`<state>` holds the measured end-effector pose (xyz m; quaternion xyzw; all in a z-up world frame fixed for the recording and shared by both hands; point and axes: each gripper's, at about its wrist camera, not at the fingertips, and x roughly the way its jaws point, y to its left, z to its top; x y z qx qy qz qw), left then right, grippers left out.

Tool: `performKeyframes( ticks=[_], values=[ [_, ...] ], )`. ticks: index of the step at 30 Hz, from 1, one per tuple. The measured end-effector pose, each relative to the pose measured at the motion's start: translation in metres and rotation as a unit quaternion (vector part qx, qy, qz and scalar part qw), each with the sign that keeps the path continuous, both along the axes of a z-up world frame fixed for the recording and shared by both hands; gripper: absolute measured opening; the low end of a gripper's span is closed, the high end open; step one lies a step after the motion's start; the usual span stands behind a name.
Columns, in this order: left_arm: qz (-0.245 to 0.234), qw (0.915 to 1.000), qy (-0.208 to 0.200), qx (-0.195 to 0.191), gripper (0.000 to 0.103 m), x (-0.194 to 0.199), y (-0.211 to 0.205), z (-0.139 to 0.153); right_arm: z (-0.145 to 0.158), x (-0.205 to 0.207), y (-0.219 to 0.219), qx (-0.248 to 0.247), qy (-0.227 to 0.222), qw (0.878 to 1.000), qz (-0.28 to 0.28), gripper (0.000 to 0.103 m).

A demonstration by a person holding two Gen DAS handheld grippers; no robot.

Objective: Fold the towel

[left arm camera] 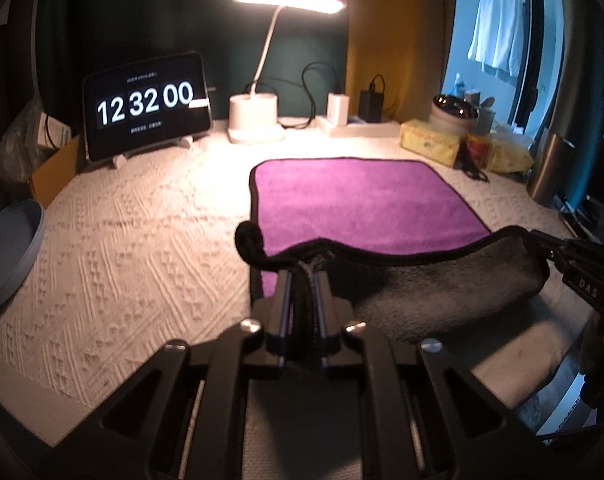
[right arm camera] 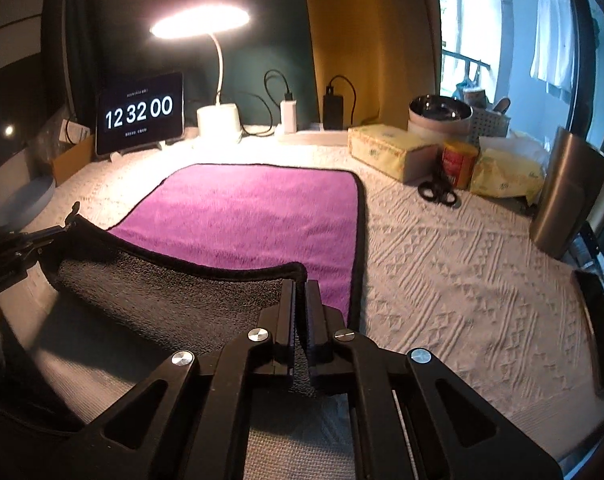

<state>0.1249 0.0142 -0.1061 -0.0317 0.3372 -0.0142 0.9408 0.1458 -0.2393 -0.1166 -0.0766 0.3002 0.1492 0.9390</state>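
A purple towel (left arm camera: pixel 354 196) with a black hem and a grey underside lies on the white textured cloth; it also shows in the right wrist view (right arm camera: pixel 246 220). Its near edge is lifted and curled over, grey side up. My left gripper (left arm camera: pixel 304 276) is shut on the near left corner. My right gripper (right arm camera: pixel 301 286) is shut on the near right corner. Each gripper shows at the edge of the other's view, the right one (left arm camera: pixel 558 250) and the left one (right arm camera: pixel 58 228), both pinching the raised hem.
At the back stand a tablet clock (left arm camera: pixel 146 108), a lit desk lamp (left arm camera: pixel 254 116), chargers, a tissue box (right arm camera: pixel 390 152), a red can (right arm camera: pixel 458 164), scissors (right arm camera: pixel 438 192) and a metal cup (right arm camera: pixel 566 196). A blue plate (left arm camera: pixel 10 248) lies at the left.
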Motion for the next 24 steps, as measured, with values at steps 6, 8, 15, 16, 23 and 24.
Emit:
performKeyframes(
  ticks=[6, 8, 15, 16, 23, 24],
  values=[
    [-0.004, 0.9998, -0.020, -0.003, 0.011, 0.004, 0.000, 0.013, 0.018, 0.002, -0.003, 0.003, -0.027, 1.000, -0.003, 0.005],
    [-0.005, 0.9996, -0.027, -0.001, 0.011, 0.007, 0.000, 0.017, 0.022, 0.003, -0.004, 0.005, -0.034, 0.999, -0.004, 0.005],
    [-0.006, 0.9989, -0.046, 0.001, 0.011, 0.021, 0.002, 0.027, 0.036, 0.017, 0.000, 0.003, -0.058, 0.998, 0.002, 0.005],
    [-0.005, 0.9988, -0.048, 0.002, 0.011, 0.023, 0.002, 0.028, 0.038, 0.019, 0.001, 0.003, -0.061, 0.998, 0.003, 0.005],
    [0.000, 0.9978, -0.066, 0.005, 0.011, 0.043, 0.007, 0.037, 0.049, 0.040, 0.004, 0.000, -0.084, 0.996, 0.009, 0.005],
    [0.001, 0.9976, -0.069, 0.007, 0.011, 0.046, 0.007, 0.038, 0.050, 0.043, 0.005, 0.000, -0.087, 0.996, 0.010, 0.005]
  ],
)
